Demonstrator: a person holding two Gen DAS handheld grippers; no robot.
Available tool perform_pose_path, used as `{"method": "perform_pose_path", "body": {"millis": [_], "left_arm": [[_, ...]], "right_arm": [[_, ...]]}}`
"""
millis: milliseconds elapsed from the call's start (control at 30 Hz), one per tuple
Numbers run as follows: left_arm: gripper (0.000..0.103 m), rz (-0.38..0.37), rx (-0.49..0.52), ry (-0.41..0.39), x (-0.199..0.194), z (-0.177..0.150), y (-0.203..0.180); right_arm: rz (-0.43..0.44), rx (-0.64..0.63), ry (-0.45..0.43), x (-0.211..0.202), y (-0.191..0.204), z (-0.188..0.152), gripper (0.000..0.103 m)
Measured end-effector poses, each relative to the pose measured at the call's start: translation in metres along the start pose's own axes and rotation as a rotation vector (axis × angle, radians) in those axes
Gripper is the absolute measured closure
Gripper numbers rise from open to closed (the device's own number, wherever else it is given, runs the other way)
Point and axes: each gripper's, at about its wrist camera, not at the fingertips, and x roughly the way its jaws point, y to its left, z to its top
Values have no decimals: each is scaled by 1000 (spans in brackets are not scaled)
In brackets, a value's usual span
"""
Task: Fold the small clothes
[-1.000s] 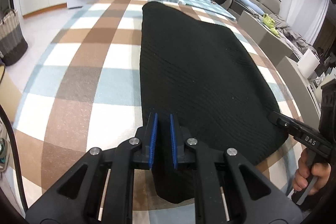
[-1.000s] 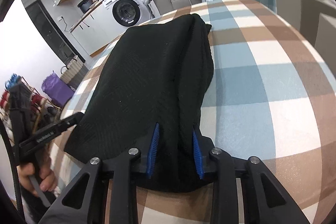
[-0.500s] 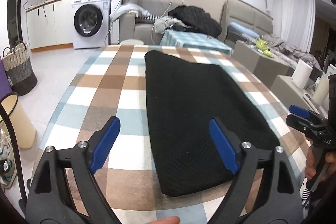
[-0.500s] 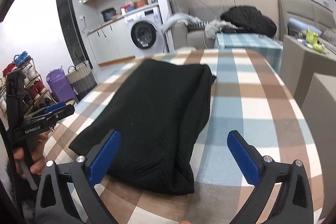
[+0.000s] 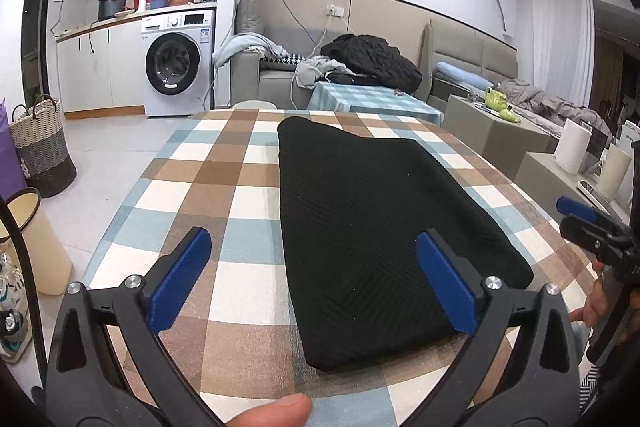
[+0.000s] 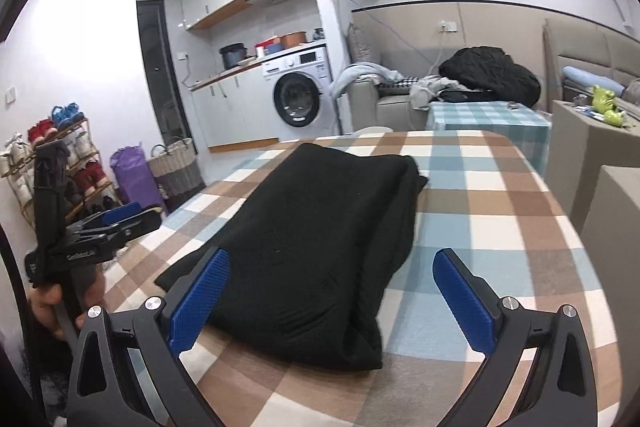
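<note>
Our left gripper (image 5: pixel 312 281) hovers above near edge of checked brown-blue-cream table (image 5: pixel 224 187), blue-padded fingers (image 5: pixel 180 283) spread wide, holding nothing. Black knitted garment (image 5: pixel 380 223), folded into long slab, lies flat along table middle, near end between both grippers. We judge it soft, thick, fairly light, layers prone to slip; best hold is near corners, pinching all layers together. Our right gripper (image 6: pixel 332 297) also wide apart, empty, raised over garment's near right corner.
</note>
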Motion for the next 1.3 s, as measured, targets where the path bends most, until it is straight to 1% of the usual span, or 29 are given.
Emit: {"method": "perform_pose_path", "body": {"millis": [67,233,333,400,600,1300], "left_arm": [[1,-9,-1,-4,0,-2,1],[1,-5,-11,9,5,-8,3],[1,-3,-14,20,9,-11,5],[1,-3,-17,10,7,-11,5],[1,-6,-31,16,10,-11,9],[1,-7,-29,15,11,-12,8]], "right_arm": [[11,-3,-3,1,1,-3,0],[29,-1,2,6,1,-8,0],[27,-6,3,6,2,-9,0],[26,-4,-3,6,1,-9,0],[31,5,-10,5,-1,-9,0],[33,9,-11,3,-3,-10,0]]}}
